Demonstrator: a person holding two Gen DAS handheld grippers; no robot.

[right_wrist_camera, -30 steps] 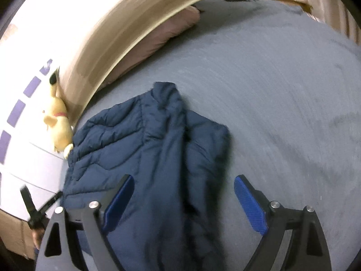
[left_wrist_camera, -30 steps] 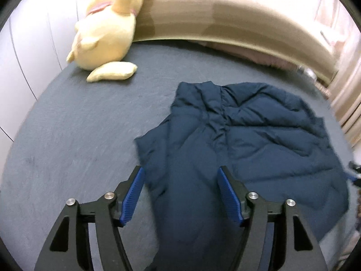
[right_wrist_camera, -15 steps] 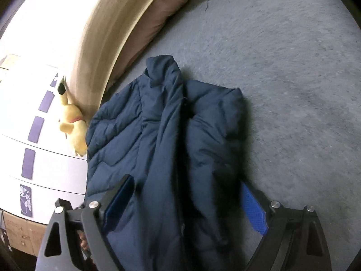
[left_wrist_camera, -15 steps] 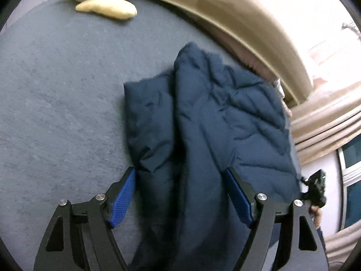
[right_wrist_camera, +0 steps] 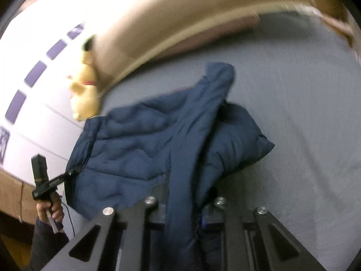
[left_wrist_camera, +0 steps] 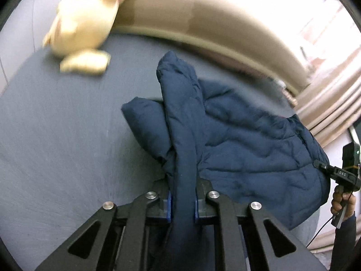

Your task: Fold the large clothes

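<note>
Left gripper (left_wrist_camera: 182, 207): fingers have just closed and are clamped on a thick ridge of the navy puffer jacket (left_wrist_camera: 248, 149), which runs up between the blue pads.
Right gripper (right_wrist_camera: 183, 216): fingers have likewise just closed, pinching another bunched fold of the same jacket; its blue pads are mostly hidden by fabric.
Jacket: lies crumpled on the grey bed (left_wrist_camera: 56, 135), near edge lifted, far end with the collar resting toward the tan headboard (left_wrist_camera: 203, 22).
Nearby: a yellow plush toy (left_wrist_camera: 85, 22) sits at the headboard, well apart from the jacket.
Risk, slip: slick padded fabric may slide out of the pads if only the outer layer is caught.
Risk, uneven fold: the grips hold bunched ridges, not clean corners, so the fold may land twisted.
</note>
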